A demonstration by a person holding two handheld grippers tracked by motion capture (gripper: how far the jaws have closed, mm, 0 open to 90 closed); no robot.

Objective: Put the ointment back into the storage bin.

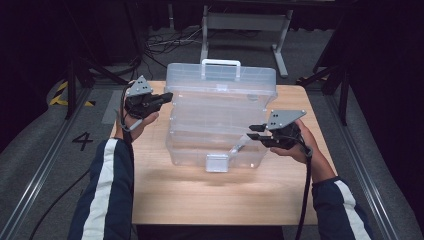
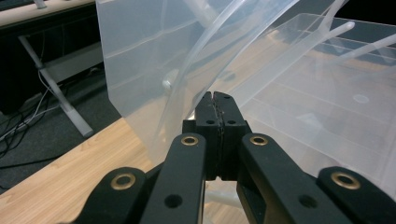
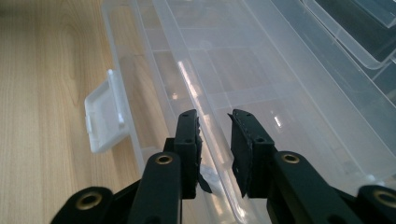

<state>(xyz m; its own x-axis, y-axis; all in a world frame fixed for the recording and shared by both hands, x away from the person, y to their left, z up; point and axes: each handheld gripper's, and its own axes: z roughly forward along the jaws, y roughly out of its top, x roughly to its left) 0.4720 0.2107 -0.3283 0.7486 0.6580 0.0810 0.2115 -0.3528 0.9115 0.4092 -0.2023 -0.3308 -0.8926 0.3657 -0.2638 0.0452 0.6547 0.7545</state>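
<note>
A clear plastic storage box (image 1: pixel 217 125) sits in the middle of the wooden desk (image 1: pixel 200 195), its long axis running left to right across the person's front. Its lid (image 1: pixel 222 77), with a white handle (image 1: pixel 220 64), stands up at the far side, and the inner trays are fanned open in steps toward the person. A white latch (image 1: pixel 217 162) hangs from the near wall.

The left gripper (image 1: pixel 167 96) sits at the box's far left corner. In the left gripper view its fingers (image 2: pixel 208 121) are pressed together, pad to pad, with their tips just at a thin clear strut (image 2: pixel 187 93) that links the lid to the trays. I cannot tell whether anything thin is caught between them; they look closed on nothing.

The right gripper (image 1: pixel 255 131) is at the right end of the box, pointing left along its length. Its fingers (image 3: pixel 245 140) stand partly apart, and in the right gripper view the upper edge of a tray wall (image 3: pixel 205 121) runs up between them, with neither pad clearly pressing on it. So the rim lies straight ahead of these fingers and in line with them, running away from the tips.

The right hand looks the better placed for the next move: the fingers straddle the edge, so closing them should give a hold. The left would have to open first.
</note>
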